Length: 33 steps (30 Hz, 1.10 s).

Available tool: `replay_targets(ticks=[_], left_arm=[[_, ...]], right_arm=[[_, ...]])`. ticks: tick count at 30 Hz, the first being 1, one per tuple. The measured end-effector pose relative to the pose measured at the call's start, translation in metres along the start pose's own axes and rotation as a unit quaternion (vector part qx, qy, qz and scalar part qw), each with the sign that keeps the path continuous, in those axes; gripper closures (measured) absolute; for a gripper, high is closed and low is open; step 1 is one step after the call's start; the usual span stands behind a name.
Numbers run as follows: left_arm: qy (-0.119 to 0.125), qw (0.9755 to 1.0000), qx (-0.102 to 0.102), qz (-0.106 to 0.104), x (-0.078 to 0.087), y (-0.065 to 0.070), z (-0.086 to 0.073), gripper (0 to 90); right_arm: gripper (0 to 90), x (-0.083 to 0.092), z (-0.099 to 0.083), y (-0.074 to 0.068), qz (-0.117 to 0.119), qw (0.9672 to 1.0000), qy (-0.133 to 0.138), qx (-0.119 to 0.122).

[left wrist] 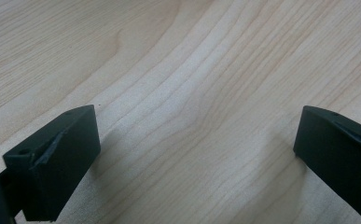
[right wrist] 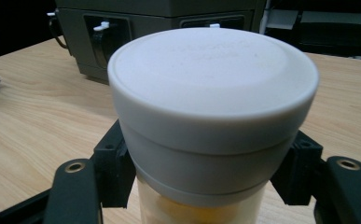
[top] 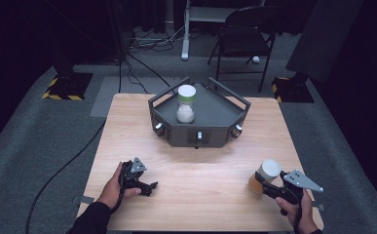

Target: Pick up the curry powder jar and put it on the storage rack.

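A jar with a white lid and orange contents (top: 265,175) (right wrist: 213,121) stands at the table's right front. My right gripper (top: 263,186) (right wrist: 208,177) is shut on it, the jaws pressing both sides just under the lid. A second white-lidded jar with white contents (top: 186,104) stands upright in the dark grey tray (top: 215,114) at the table's far middle. My left gripper (top: 151,187) (left wrist: 194,154) rests low over bare wood at the left front, its jaws wide apart with nothing between them.
The tray (right wrist: 159,18) has raised handles and knobs on its front faces. A folding chair (top: 247,34) and cables lie on the floor beyond the wooden table (top: 191,165). Bare wood lies between the two grippers.
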<state>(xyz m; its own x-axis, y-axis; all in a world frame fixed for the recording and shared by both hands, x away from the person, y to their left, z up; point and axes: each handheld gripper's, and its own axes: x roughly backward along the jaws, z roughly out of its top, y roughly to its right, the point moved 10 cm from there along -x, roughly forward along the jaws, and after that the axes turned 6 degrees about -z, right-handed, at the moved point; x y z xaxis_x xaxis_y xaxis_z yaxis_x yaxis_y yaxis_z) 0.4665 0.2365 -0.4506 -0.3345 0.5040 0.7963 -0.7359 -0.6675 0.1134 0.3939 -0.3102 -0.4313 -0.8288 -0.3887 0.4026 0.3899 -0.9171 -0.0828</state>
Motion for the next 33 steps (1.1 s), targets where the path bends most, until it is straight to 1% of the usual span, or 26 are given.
replay_targets(ticks=[11,16,17,18,20,21,24,25,27,28,29,33], left_arm=[[0.0,1.0,0.0,0.0,0.0,0.0,0.0,0.3],[0.0,1.0,0.0,0.0,0.0,0.0,0.0,0.3],[0.0,1.0,0.0,0.0,0.0,0.0,0.0,0.3],[0.0,1.0,0.0,0.0,0.0,0.0,0.0,0.3],[0.0,1.0,0.0,0.0,0.0,0.0,0.0,0.3],[0.0,1.0,0.0,0.0,0.0,0.0,0.0,0.3],[0.0,1.0,0.0,0.0,0.0,0.0,0.0,0.3],[0.0,1.0,0.0,0.0,0.0,0.0,0.0,0.3],[0.0,1.0,0.0,0.0,0.0,0.0,0.0,0.3],[0.0,1.0,0.0,0.0,0.0,0.0,0.0,0.3],[0.0,1.0,0.0,0.0,0.0,0.0,0.0,0.3],[0.0,1.0,0.0,0.0,0.0,0.0,0.0,0.3]], right_arm=[[34.5,-0.005,0.011,-0.003,-0.011,0.9999,-0.001,0.002],[34.5,-0.009,0.019,-0.004,-0.016,0.9999,0.001,0.0],[34.5,-0.011,0.024,-0.005,-0.022,0.9998,0.002,0.0],[34.5,-0.011,0.024,-0.005,-0.022,0.9998,0.002,0.0],[34.5,-0.015,0.03,-0.006,-0.023,0.9997,0.004,-0.001],[34.5,-0.018,0.037,-0.008,-0.027,0.9996,0.006,-0.001],[34.5,-0.023,0.048,-0.01,-0.029,0.9995,0.012,-0.004],[34.5,-0.023,0.048,-0.01,-0.029,0.9995,0.012,-0.004],[34.5,-0.026,0.056,-0.011,-0.033,0.9993,0.015,-0.001],[34.5,-0.029,0.063,-0.012,-0.038,0.9992,0.015,-0.001],[34.5,-0.029,0.063,-0.012,-0.038,0.9992,0.015,-0.001],[34.5,-0.036,0.081,-0.013,-0.042,0.999,0.015,0.004]])
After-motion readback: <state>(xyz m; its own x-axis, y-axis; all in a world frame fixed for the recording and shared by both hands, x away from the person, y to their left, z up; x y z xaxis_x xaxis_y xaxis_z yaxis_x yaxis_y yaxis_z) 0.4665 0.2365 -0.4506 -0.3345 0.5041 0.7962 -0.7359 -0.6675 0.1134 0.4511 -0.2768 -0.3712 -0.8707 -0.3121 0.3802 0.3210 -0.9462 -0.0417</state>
